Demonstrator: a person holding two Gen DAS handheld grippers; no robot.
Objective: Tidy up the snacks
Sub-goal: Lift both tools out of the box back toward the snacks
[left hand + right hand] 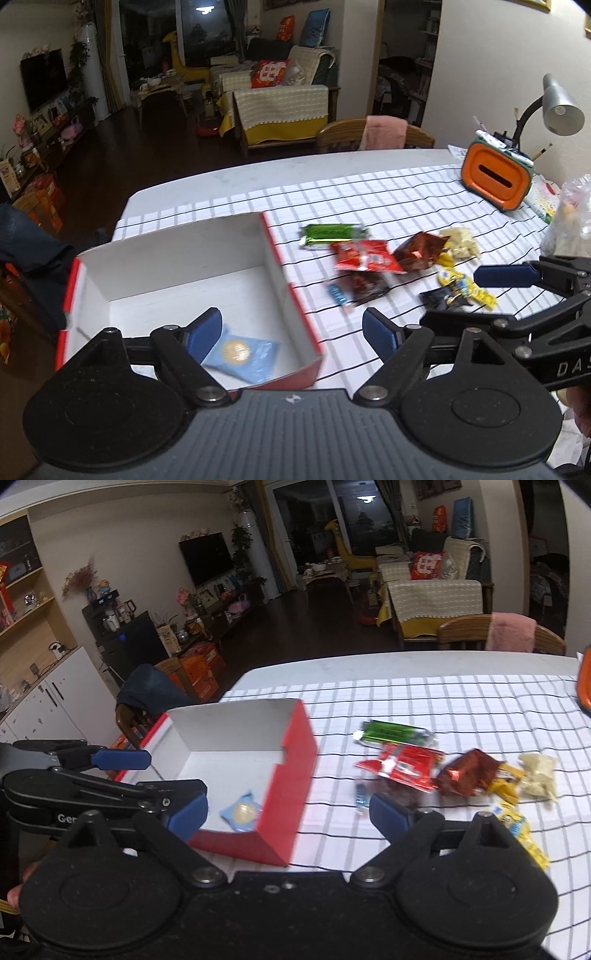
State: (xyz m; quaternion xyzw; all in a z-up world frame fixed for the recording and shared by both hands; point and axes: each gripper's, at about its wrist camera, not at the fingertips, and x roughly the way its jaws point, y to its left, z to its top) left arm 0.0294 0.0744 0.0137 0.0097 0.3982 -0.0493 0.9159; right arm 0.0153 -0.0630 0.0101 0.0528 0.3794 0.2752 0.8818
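A red cardboard box [273,243] [291,775] with a white inside stands open on the checked tablecloth. A light blue snack packet [243,352] [242,812] lies in its near corner. My left gripper [291,332] [166,771] hovers open over the box's near right corner, holding nothing. To the right lie loose snacks: a green bar [332,232] [395,733], a red packet [365,256] [406,764], a brown packet [417,251] [469,775], yellow packets [461,284] [524,830] and a small blue candy [338,293] [362,794]. My right gripper [288,812] [480,295] stands open and empty near the pile.
An orange container [495,181] with pens, a grey desk lamp [561,107] and a clear plastic bag [572,225] stand at the table's right. A wooden chair with a pink cloth [384,133] [509,631] is at the far edge. The box sits near the table's left edge.
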